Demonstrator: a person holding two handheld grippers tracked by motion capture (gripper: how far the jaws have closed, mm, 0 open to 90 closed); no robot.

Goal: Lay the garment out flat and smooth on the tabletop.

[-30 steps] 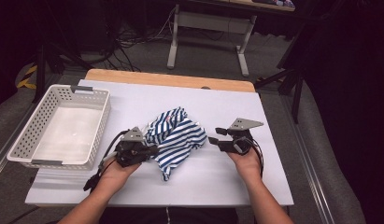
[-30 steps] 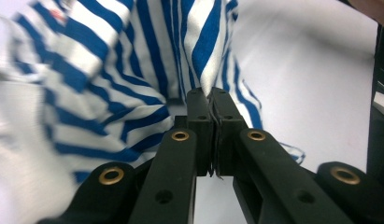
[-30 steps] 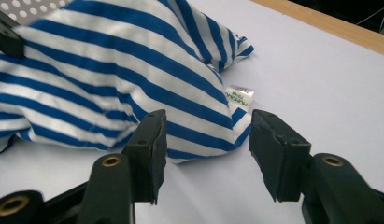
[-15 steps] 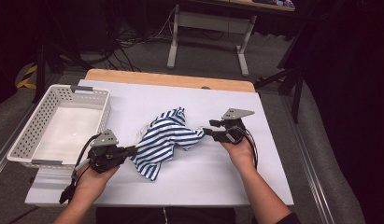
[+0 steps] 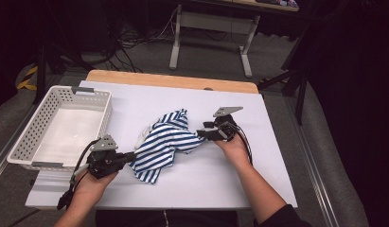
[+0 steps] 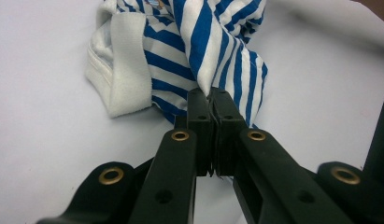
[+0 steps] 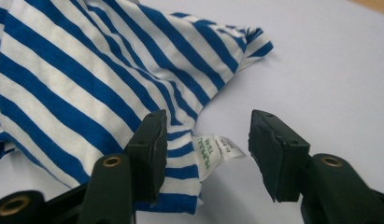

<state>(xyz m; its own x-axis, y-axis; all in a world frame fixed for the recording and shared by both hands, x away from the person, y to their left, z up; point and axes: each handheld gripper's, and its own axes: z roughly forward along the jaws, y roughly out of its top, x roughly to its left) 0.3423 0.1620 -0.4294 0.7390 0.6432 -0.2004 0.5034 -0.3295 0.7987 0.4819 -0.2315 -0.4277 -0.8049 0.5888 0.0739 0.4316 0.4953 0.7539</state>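
1 white basket sits left of shirt.

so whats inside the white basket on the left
Nothing visible: the white basket shows a bare white floor in the high view. Its near wall hides a strip of the floor, so that part cannot be checked.

One striped garment, one white basket, two hand-held grippers, left hand-held gripper, right hand-held gripper, one table

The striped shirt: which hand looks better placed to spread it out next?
Probably the left. The left gripper is shut on the striped shirt, so it can pull. The right gripper stands open around the hem and label, gripping nothing.
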